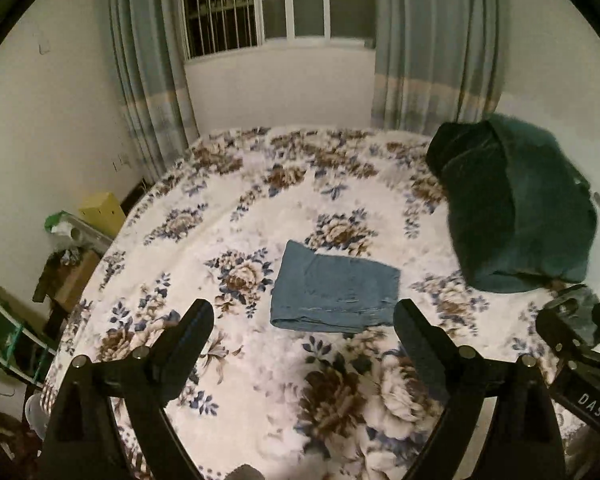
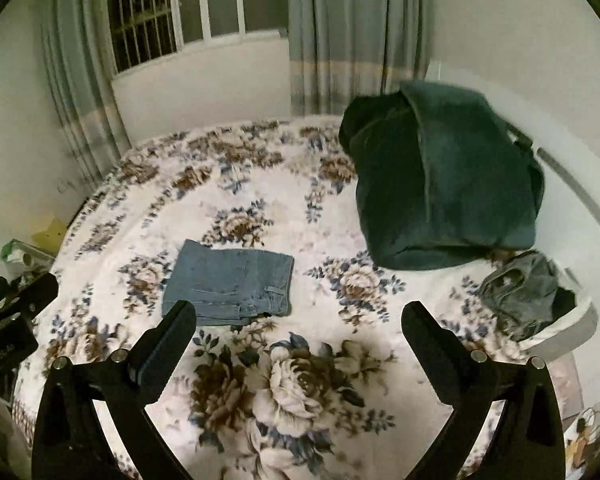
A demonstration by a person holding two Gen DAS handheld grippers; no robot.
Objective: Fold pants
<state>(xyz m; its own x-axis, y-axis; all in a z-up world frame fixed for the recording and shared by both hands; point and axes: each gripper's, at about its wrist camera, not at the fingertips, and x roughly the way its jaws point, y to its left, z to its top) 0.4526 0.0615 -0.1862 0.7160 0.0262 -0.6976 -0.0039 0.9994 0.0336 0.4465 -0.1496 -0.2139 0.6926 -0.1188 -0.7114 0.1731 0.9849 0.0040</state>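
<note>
Because the blue pants already lie folded in a neat rectangle mid-bed, both grippers, left and right, hover wide apart and empty, just short of the pants' near edge.

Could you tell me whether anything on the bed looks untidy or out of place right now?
The light blue pants lie neatly folded. The grey garment at the bed's right edge is crumpled, spilling from a white container.
</note>
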